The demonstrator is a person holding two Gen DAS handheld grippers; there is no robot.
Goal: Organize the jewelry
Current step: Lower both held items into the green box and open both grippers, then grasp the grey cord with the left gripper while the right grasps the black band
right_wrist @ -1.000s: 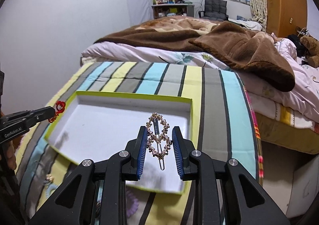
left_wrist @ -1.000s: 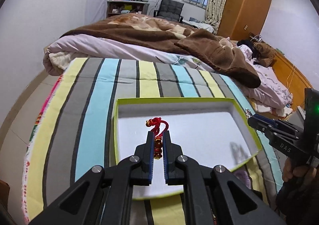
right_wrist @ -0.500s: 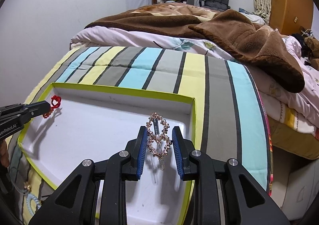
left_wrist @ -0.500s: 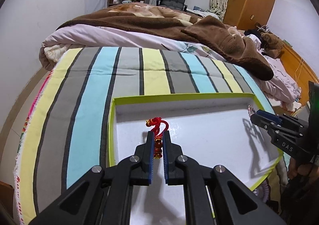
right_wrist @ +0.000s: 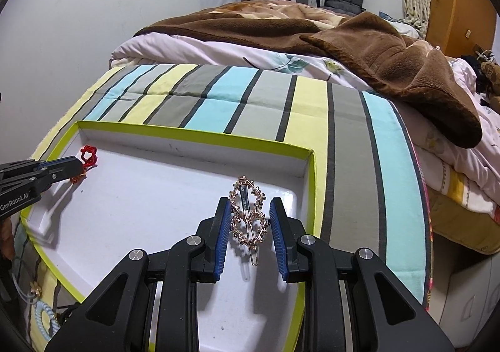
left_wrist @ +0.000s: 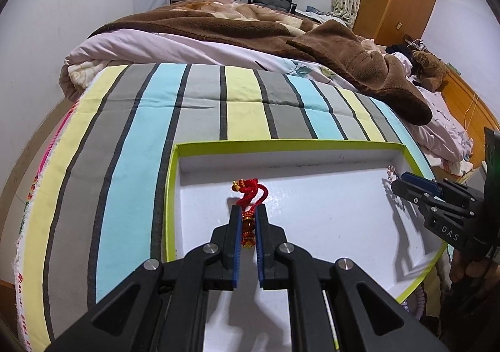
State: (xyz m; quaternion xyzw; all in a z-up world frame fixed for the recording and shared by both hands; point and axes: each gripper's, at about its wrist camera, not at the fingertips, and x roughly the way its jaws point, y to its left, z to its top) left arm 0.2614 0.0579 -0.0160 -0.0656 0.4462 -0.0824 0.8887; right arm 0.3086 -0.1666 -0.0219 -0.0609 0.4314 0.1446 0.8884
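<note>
A shallow white box lid with a lime-green rim (left_wrist: 170, 195) lies on a striped bedspread (left_wrist: 131, 139) at the foot of a bed, and both tools hang over it. The left tool (left_wrist: 248, 220) has its blue-padded fingers pressed nearly together, pinching a red knotted cord charm (left_wrist: 250, 195) with small gold beads; the looped red end sticks out past the fingertips above the left part of the white floor of the lid. The right tool (right_wrist: 250, 224) pinches a rose-gold hair clip (right_wrist: 248, 217) between its blue pads (right_wrist: 222, 233), the clip standing on edge over the lid's right part, near its corner. The left wrist view shows the charm close up, beads and all, while the right tool (left_wrist: 415, 191) appears only from the side at the right edge, with a sliver of the clip at its tip and part of a hand (left_wrist: 468, 267) below. The right wrist view shows the clip's looped, studded outline in full and the left tool (right_wrist: 67, 166) small at the left edge with the red cord (right_wrist: 88, 155) at its tip. Only this view shows a pale blue coiled hair tie (right_wrist: 45, 317) and a small flower-shaped piece (right_wrist: 37, 291) on the bedspread, just outside the lid's near-left edge. A brown blanket (right_wrist: 375, 49) is rumpled across the bed behind.
</note>
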